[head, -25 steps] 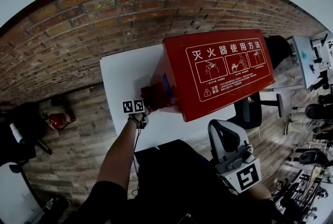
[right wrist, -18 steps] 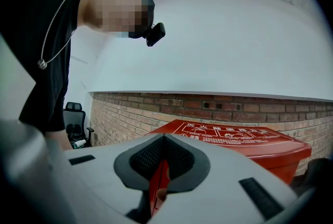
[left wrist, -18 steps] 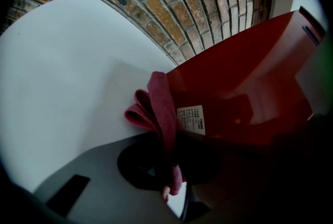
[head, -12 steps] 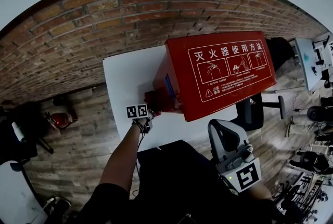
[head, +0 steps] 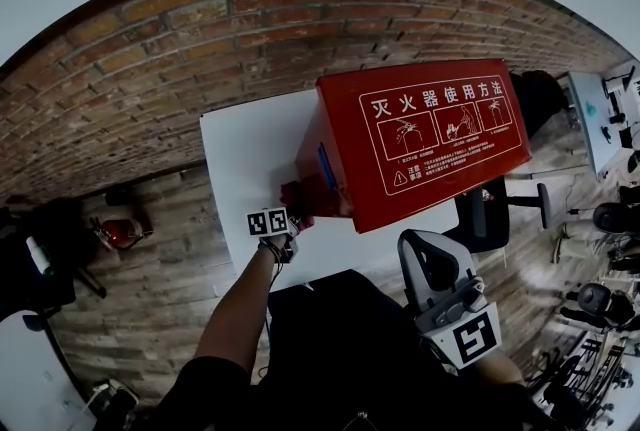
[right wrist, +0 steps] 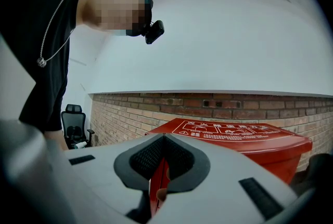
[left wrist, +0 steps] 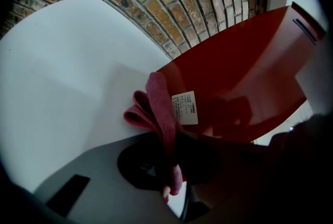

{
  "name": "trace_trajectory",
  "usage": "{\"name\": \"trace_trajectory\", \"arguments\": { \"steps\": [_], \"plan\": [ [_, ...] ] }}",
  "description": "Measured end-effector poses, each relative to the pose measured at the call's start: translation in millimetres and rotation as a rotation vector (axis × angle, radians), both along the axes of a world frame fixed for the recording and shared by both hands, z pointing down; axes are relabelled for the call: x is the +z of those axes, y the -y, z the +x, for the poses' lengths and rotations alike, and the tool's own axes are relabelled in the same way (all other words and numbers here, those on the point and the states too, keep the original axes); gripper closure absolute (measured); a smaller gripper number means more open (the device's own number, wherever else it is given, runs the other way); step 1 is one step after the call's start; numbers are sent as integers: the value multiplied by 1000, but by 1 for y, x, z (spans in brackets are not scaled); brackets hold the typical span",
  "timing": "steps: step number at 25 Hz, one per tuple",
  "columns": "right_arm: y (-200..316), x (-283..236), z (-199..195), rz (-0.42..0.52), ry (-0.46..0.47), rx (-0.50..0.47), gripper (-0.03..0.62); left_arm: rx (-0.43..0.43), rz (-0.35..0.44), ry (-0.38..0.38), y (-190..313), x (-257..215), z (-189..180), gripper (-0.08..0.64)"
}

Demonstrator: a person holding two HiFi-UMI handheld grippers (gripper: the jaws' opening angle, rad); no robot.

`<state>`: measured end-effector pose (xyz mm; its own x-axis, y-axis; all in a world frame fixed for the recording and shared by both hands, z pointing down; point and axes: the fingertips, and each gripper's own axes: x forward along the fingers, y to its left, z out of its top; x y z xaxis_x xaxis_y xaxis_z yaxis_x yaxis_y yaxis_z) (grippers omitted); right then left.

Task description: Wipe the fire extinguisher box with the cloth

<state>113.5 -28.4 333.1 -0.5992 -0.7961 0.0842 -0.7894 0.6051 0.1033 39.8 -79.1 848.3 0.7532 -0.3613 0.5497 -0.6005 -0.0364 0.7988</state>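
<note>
1. Task object. The fire extinguisher box (head: 430, 134) is red and lies on a white table (head: 240, 139) in front of a brick wall (head: 200, 29). Its printed instruction face is turned up. It sits on the right part of the table, with bare tabletop to its left.
2. Left gripper (head: 288, 211). The jaws are closed on a red cloth (head: 305, 197). In the left gripper view the cloth (left wrist: 158, 108) runs up out of the gripper (left wrist: 169, 163) as a folded bundle. A white care tag (left wrist: 184, 107) shows on the side that faces the box (left wrist: 239, 77).
3. Contact. The free end of the cloth lies against the left side wall of the box, low down and close to the near corner. It also reaches the tabletop (left wrist: 62, 72).
4. Right gripper (head: 432, 269). It is held near the person's body, well apart from the box. Its jaws (right wrist: 162, 166) are drawn together to a narrow slit and grip nothing (only the box (right wrist: 234, 132) shows beyond them).
5. Progress, as a judgement. The wiping is under way on the left side wall. No dirt or wipe marks are visible, so the faces already cleaned cannot be determined. The top face and the near right side appear to remain.
</note>
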Motion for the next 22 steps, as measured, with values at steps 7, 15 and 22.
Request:
{"name": "trace_trajectory", "arguments": {
  "steps": [7, 15, 22],
  "plan": [
    [-1, -2, -6, 0, 25, -15, 572, 4, 38, -37, 2, -25, 0, 468],
    [-1, -2, -15, -3, 50, -39, 572, 24, 71, -77, 4, -50, 0, 468],
    [1, -3, -22, -6, 72, -53, 572, 40, 92, -105, 1, -70, 1, 468]
  ]
}}
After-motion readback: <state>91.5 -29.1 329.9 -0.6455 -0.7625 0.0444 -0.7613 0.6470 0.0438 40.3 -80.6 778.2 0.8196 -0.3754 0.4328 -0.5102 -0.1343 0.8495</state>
